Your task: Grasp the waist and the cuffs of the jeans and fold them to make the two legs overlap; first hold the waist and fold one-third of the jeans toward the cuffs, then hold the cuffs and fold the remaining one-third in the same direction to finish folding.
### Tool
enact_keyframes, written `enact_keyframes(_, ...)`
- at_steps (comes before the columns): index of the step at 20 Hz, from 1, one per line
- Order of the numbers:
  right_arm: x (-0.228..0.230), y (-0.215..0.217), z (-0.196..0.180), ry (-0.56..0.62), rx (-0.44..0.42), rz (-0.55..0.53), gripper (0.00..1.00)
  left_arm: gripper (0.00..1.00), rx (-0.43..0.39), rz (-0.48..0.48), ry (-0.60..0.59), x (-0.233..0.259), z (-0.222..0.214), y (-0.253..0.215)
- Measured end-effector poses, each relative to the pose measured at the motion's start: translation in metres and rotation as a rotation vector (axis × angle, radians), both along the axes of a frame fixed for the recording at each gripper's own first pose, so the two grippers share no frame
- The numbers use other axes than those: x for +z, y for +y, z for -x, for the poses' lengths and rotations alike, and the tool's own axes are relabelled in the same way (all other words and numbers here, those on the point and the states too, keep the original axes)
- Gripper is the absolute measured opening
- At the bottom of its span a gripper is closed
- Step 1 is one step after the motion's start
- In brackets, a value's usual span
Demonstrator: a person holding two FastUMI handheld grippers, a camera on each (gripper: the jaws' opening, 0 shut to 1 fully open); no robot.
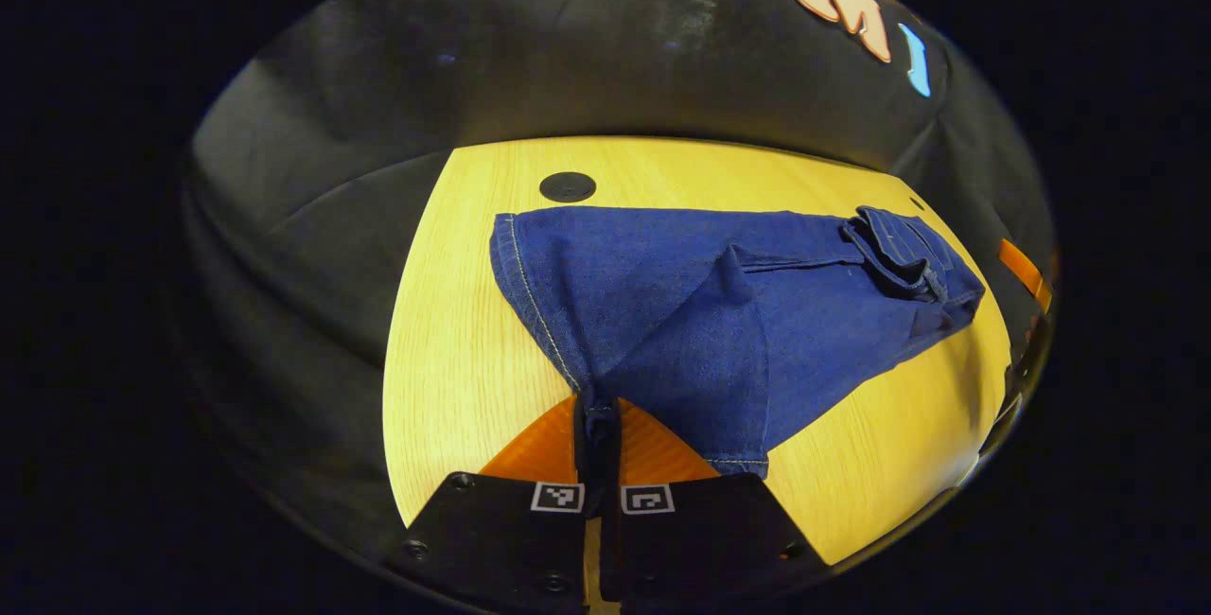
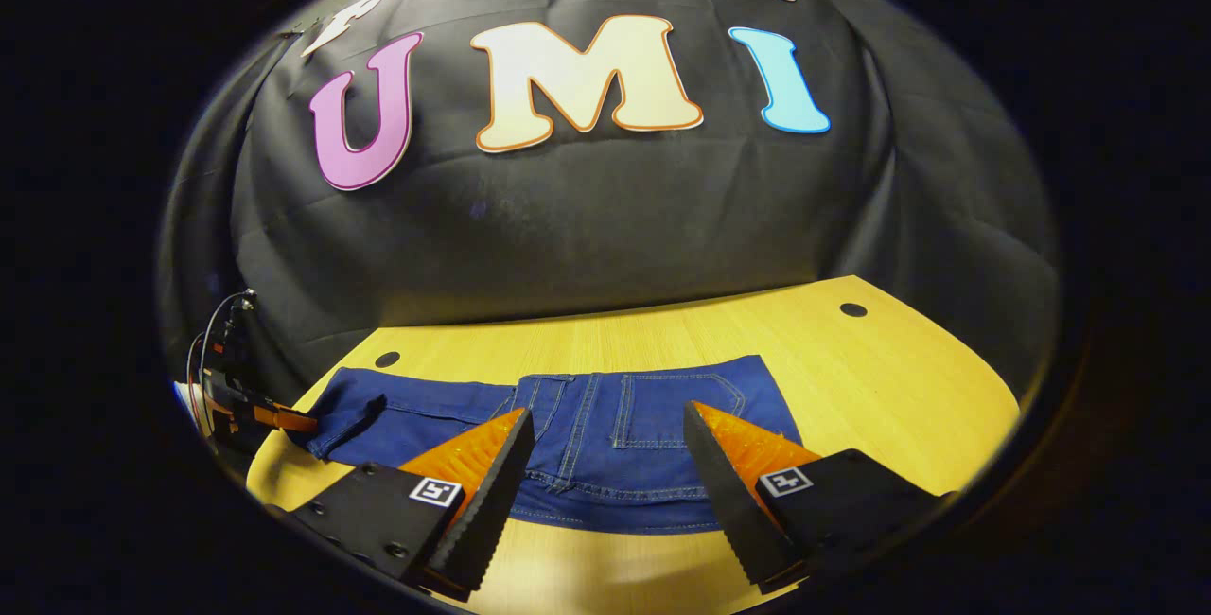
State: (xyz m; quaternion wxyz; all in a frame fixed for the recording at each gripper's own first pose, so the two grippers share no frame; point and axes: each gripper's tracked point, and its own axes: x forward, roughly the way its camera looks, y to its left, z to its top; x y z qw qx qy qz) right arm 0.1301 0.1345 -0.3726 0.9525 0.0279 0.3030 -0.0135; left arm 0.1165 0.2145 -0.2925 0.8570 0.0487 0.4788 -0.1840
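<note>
Our left hand-held gripper (image 1: pixel 598 464) clamps a cuff of the jeans (image 1: pixel 719 312) on the worktop (image 1: pixel 454 360). Our right hand-held gripper (image 2: pixel 605 464) hovers, fingers apart, before the waist. We judge the denim soft but heavy, best pinched at hems.

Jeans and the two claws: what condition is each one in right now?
jeans: on the wooden table, one cuff corner lifted, waist lying flat.
left claw: shut on the cuff's corner.
right claw: open, hovering over the waist, gripping nothing.
</note>
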Motion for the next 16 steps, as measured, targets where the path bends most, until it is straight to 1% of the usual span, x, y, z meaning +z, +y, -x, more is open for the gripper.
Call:
enact_keyframes(3, 0.017, -0.018, 0.000, -0.025, 0.001, 0.007, 0.98, 0.00, 0.037, 0.041, -0.039, 0.025, -0.002, -0.012)
enact_keyframes(6, 0.032, -0.036, 0.001, -0.044, 0.001, 0.002, 0.98, 0.00, 0.054, 0.076, -0.065, 0.055, -0.003, -0.033)
enact_keyframes(10, 0.046, -0.056, 0.009, -0.052, 0.020, -0.006, 0.98, 0.00, 0.068, 0.173, -0.111, 0.102, -0.006, -0.079)
enact_keyframes(13, 0.058, -0.071, 0.014, -0.063, 0.032, -0.017, 0.98, 0.00, 0.037, 0.193, -0.157, 0.127, -0.004, -0.110)
enact_keyframes(16, 0.068, -0.091, 0.021, -0.071, 0.038, -0.021, 0.98, 0.00, 0.014, 0.204, -0.178, 0.144, -0.002, -0.141)
